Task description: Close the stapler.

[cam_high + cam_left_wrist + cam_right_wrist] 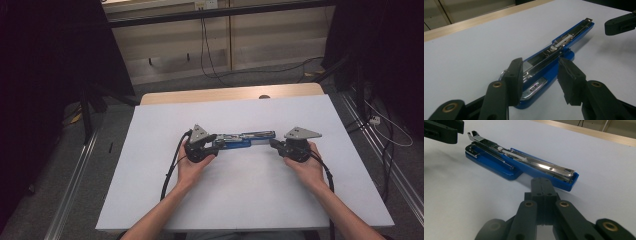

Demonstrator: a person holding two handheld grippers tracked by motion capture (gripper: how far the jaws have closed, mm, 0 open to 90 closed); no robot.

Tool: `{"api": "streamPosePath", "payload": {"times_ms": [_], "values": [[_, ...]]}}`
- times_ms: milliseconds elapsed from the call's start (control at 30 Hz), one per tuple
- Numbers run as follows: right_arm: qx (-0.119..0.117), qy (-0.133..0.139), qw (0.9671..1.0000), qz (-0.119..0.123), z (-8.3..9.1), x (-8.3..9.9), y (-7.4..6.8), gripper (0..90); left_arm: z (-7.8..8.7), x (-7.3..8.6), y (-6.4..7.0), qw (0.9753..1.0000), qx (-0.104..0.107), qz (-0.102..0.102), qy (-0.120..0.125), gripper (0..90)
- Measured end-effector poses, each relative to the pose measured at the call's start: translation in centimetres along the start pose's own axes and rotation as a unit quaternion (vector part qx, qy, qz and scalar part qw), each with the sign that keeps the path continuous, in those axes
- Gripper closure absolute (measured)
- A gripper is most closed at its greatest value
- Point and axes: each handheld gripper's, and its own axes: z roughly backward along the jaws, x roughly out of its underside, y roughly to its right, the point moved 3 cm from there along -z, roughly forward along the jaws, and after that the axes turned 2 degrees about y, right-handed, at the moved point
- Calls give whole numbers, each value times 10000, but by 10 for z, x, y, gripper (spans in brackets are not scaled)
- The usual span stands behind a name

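A blue stapler (245,139) lies swung open flat on the white table (250,200), its metal staple channel facing up (554,53) (524,163). My left gripper (216,141) is open at the stapler's hinge end, its jaws either side of the blue base (541,77); one jaw is close against the metal, the other stands apart. My right gripper (274,143) is shut with nothing in it, its tip (544,186) just short of the stapler's far end. The right gripper's jaw (620,23) shows beyond the stapler, and the left gripper's jaw (444,130) likewise.
The table's wooden far edge (230,94) runs behind the white sheet. Cables (210,60) hang and trail over the floor beyond. Dark curtains (45,75) stand left and right, and metal rails (75,185) run along the floor beside the table.
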Motion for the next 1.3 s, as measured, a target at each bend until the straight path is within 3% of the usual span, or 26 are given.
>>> {"api": "streamPosePath", "payload": {"times_ms": [133, 267, 400, 567, 867, 1300], "values": [[-6, -20, 10000, -9, 0, 0, 0, 900, -2, 2, 0, 9999, 71, -20, -89, 675], [-36, -101, 9999, -53, -1, 2, 1, 900, -4, 3, -1, 9999, 45, -26, -136, 706], [-24, -105, 9999, -76, -1, 1, 2, 900, -6, 6, -4, 9997, 50, -78, -222, 813], [149, -282, 9994, -109, -2, 4, 5, 900, -9, 8, -5, 9993, 108, -75, -356, 894], [225, -378, 9989, -189, -2, 7, 8, 900, -16, 11, -9, 9985, -27, -52, -553, 900], [264, -484, 9983, -214, -4, 8, 14, 900, -16, 10, -13, 9980, -158, -30, -607, 900]]}}
